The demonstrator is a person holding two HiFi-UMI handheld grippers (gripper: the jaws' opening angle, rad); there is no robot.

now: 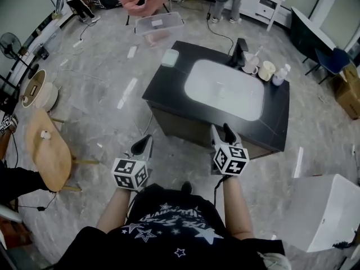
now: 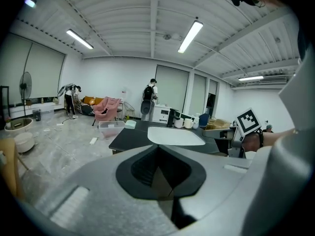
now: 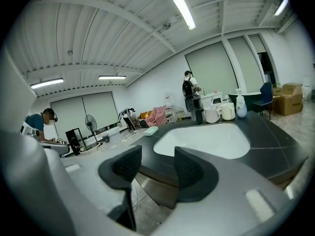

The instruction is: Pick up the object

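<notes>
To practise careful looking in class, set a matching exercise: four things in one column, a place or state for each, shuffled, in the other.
1 left gripper
2 right gripper
3 pale green box
4 clear bin

A on the floor
B jaws apart
C on the black table
D jaws together

Pairs: 1-D, 2-B, 3-C, 4-A

Premises: a large open lab or test studio, not a home. Evidence: a ribbed ceiling [image 2: 123, 28] with strip lights [image 2: 191, 35]. Pale stone-look floor [image 1: 101, 94] with a loose cable [image 1: 216, 30]. A free-standing black counter [image 1: 169, 89] with a white sink [image 1: 225, 89] stands mid-room. Also a standing fan [image 1: 8, 43] and cardboard boxes [image 1: 347, 91].
</notes>
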